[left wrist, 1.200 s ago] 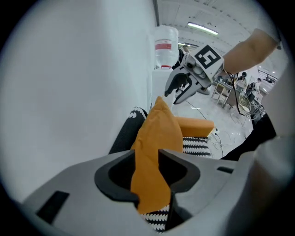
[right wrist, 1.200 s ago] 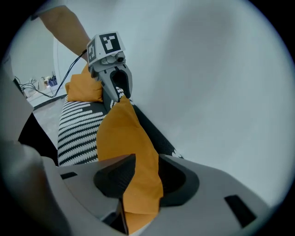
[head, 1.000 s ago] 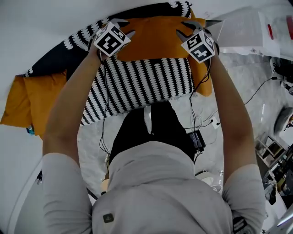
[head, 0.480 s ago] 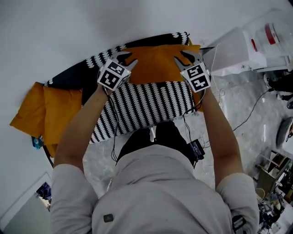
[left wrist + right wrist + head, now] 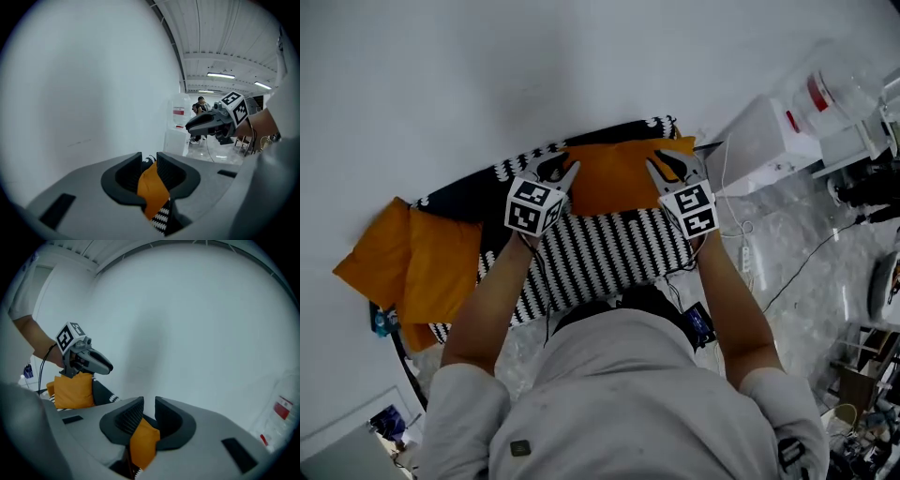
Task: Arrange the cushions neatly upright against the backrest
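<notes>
1. L claw (image 5: 562,172) & R claw (image 5: 667,167) each pinch one top corner of the orange square fabric cushion (image 5: 614,175). Both sets of jaws have just been closing, and both gripper views show orange cloth bunched between the pads.
2. Why two corners: I reckon it lets the cushion hang flat & square rather than flop, so it's ready to stand on edge.
3. The cushion is held up off the seat, over the far edge of the black-and-white striped cushion (image 5: 605,255), which lies flat. It's close to the white wall (image 5: 487,75).
4. Behind it, a black cushion w/ white scalloped trim (image 5: 467,197) slumps along the wall. I can't pick out the backrest itself.
5. Plain orange cushions (image 5: 431,267) sit piled at the left end, skewed, so prob. not yet tidied.
6. My read on the next move: bring the bottom edge down behind the striped one, lean it back, then release.
7. Risk: it's only a thin pinch of cloth per claw, so a corner could slip & the cushion twist.
</notes>
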`<state>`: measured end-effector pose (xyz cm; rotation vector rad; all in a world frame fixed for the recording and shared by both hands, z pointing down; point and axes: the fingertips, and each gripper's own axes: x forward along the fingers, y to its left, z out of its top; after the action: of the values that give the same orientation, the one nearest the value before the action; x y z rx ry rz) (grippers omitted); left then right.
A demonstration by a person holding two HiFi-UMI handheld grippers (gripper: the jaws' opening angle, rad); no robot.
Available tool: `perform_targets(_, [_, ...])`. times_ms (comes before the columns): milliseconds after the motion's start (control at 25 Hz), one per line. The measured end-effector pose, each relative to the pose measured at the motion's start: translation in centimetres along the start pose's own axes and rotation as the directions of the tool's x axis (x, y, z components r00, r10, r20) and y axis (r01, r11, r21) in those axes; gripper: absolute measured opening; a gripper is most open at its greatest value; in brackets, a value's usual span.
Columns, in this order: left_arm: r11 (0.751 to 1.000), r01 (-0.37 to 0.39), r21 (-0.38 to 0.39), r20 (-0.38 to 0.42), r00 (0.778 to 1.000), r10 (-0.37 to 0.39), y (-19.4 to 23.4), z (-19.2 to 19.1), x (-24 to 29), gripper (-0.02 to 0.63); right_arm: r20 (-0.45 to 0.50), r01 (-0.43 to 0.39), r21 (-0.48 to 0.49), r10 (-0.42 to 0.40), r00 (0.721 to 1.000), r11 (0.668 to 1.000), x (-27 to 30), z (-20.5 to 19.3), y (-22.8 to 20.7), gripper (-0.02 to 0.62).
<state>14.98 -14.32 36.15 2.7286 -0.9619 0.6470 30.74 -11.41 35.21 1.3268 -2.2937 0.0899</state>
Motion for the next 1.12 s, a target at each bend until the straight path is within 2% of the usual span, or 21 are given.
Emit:
perform_targets(160, [0.999, -0.014, -0.030, 0.072, 0.997, 0.016, -1.5, 2.2, -2.6, 0.096, 0.080, 0.007, 0.043, -0.011, 0.997, 0.999, -2.9, 3.1, 1.1, 0.077])
perform_targets(360, [0.999, -0.033, -0.017, 0.141, 0.989, 0.035, -3.2, 4.1, -5.7, 0.080, 0.168, 0.004, 0.067, -0.015, 0.986, 0.998, -5.9, 6.5, 2.8, 0.054])
perform_targets(520, [0.998, -0.055, -0.014, 0.193, 0.980, 0.057, -4.2, 5.3, -7.2, 0.049, 0.201, -0.006, 0.067, -0.008, 0.980, 0.998, -7.1, 7.5, 3.3, 0.046])
perform_targets(840, [0.995, -0.096, -0.020, 0.199, 0.975, 0.098, -4.9, 5.5, -8.1, 0.020, 0.249, -0.062, 0.064, 0.044, 0.967, 0.996, -7.1, 8.1, 3.9, 0.034])
perform_targets(1000, [0.987, -0.156, -0.036, 0.204, 0.966, 0.160, -4.9, 5.7, -8.3, 0.018, 0.280, -0.124, 0.037, 0.109, 0.954, 0.992, -6.2, 8.5, 3.6, 0.029])
perform_targets(1120, [0.983, -0.174, -0.058, 0.208, 0.961, 0.182, -5.2, 5.9, -8.4, 0.018, 0.296, -0.185, 0.008, 0.175, 0.939, 0.983, -5.4, 8.9, 3.8, 0.028])
